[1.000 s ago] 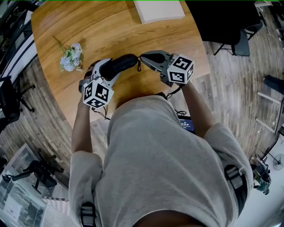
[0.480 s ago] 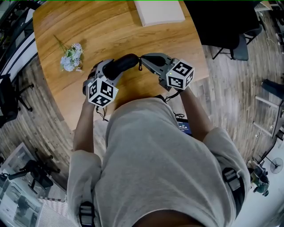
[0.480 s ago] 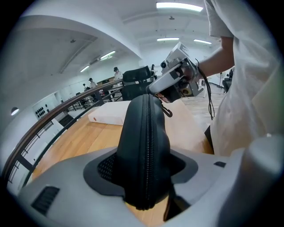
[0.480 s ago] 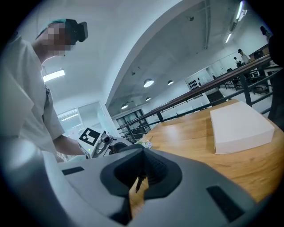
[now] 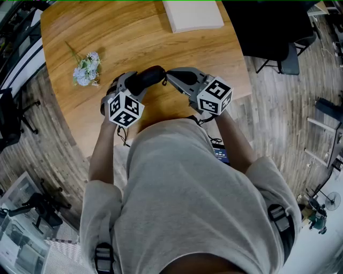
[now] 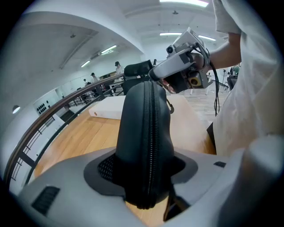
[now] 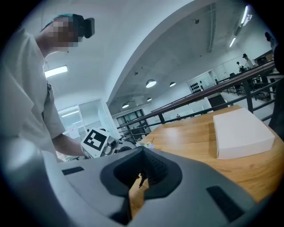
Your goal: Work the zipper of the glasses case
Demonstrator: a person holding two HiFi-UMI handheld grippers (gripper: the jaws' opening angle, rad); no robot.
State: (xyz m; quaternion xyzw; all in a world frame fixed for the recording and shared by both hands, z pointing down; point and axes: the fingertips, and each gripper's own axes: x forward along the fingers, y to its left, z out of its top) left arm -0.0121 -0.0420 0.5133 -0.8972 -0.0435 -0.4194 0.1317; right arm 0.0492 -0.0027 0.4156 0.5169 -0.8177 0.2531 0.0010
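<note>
The black glasses case [image 5: 147, 77] is lifted just above the wooden table [image 5: 134, 32]. My left gripper [image 5: 134, 85] is shut on its left end. In the left gripper view the case [image 6: 146, 124] rises upright between the grey jaws, and its zipper [image 6: 152, 133] runs down the middle, facing the camera. My right gripper [image 5: 170, 75] meets the case's right tip. In the right gripper view its jaws are shut [image 7: 141, 178] on the small dark zipper pull [image 7: 142, 176]. The case itself is hidden in that view.
A white box [image 5: 193, 13] lies at the table's far edge. A small bunch of pale flowers [image 5: 86, 68] lies left of the grippers. A dark chair [image 5: 289, 51] stands off the table's right side. The table's curved front edge runs close to the person's body.
Both grippers and the case have drifted a little. The left gripper's cube has come up to the right, and the right gripper has edged left. Both grips are unchanged.
</note>
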